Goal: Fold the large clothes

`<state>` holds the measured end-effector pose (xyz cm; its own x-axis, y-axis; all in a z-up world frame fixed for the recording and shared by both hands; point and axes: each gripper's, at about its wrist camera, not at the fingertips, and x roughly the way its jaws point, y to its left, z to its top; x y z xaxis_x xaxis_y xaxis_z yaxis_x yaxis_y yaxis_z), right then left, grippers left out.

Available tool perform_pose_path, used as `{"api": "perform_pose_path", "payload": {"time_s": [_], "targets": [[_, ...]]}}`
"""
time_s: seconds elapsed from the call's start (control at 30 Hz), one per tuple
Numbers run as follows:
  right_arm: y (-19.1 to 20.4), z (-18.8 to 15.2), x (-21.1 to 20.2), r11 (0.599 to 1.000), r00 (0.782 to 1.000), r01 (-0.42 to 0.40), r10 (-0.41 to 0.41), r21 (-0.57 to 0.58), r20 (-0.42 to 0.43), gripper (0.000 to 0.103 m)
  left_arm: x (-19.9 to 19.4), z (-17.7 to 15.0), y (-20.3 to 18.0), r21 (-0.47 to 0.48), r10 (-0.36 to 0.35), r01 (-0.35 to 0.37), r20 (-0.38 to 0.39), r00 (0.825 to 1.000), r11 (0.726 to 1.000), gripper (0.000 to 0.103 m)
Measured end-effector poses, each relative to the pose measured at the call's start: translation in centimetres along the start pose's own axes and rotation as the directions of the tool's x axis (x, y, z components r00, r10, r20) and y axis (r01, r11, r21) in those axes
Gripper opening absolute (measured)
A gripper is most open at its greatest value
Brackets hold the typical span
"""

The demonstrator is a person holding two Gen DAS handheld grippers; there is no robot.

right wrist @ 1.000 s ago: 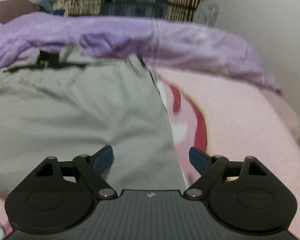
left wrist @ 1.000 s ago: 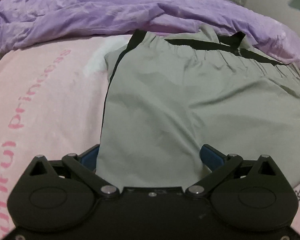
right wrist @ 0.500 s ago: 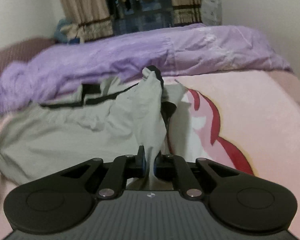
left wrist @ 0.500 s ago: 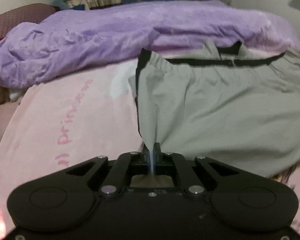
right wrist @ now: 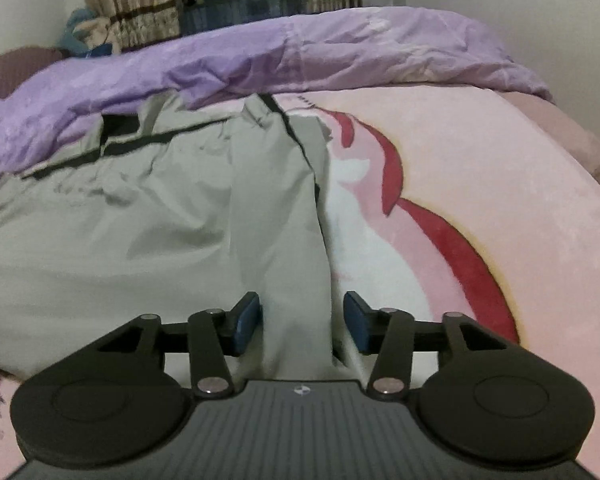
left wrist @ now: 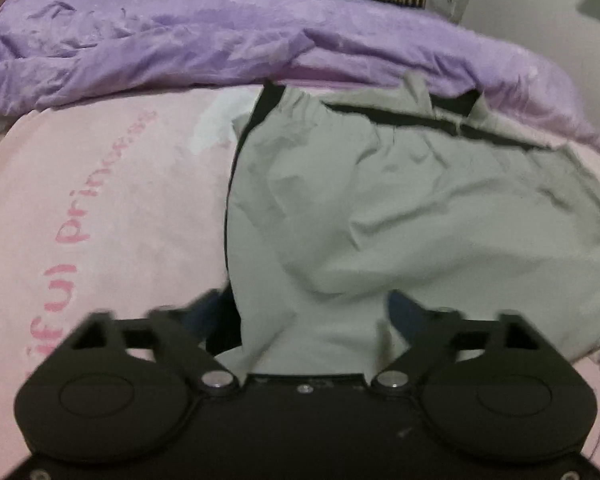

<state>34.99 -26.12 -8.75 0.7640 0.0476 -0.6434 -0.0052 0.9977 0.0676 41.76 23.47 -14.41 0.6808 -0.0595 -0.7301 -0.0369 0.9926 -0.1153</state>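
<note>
Release after a pull: grey shorts spread on the bed, both hems let go.

Grey shorts (left wrist: 400,216) lie mid-bed on the pink blanket (left wrist: 100,208), black-trimmed waistband touching the purple duvet (left wrist: 220,36) along the far edge. Left hand-held gripper (left wrist: 306,312): jaws opening, wide, hem cloth between, pads clear of it. Right hand-held gripper (right wrist: 300,320): jaws opening, the shorts' right edge between them, unpressed. Judged step: flattening done, fold not yet begun. Next move calls for re-gripping one side edge and carrying it across. Duvet crowds the waistband; wrinkles remain.
</note>
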Motion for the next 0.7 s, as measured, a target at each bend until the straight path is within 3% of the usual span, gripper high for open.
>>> {"api": "perform_pose_path", "payload": {"time_s": [0.13,0.2,0.33,0.5,0.6,0.7], "targets": [[-1.1,-0.8,-3.3,0.998,0.998,0.045,-0.047,0.042,0.033,0.077,-1.9,-1.0,-0.9,0.026,0.056,-0.057,0.035,0.998,0.998,0.103],[-1.5,-1.7,-4.5,0.995,0.998,0.047,-0.050,0.090,0.030,0.075,-2.3,-1.3,-1.2,0.026,0.061,-0.063,0.071,0.996,0.998,0.103],[-2.2,-3.5,-5.7,0.974,0.998,-0.054,0.059,0.220,-0.017,0.071,-1.7,-1.1,-2.4,0.080,0.100,-0.109,0.110,0.989,0.991,0.103],[-1.5,-4.2,-4.7,0.960,0.994,-0.066,0.087,0.273,-0.066,0.068,0.2,-1.1,-3.7,0.128,0.134,-0.138,0.045,0.990,0.982,0.103],[-1.2,-4.1,-3.1,0.932,0.988,-0.112,0.140,0.345,-0.058,0.066,0.1,-1.6,-4.2,0.153,0.127,-0.131,0.038,0.991,0.980,0.103],[-1.2,-3.7,-1.8,0.917,0.994,-0.098,0.113,0.386,-0.016,0.066,0.2,-2.0,-4.5,0.176,0.129,-0.132,0.031,0.991,0.975,0.103]]}}
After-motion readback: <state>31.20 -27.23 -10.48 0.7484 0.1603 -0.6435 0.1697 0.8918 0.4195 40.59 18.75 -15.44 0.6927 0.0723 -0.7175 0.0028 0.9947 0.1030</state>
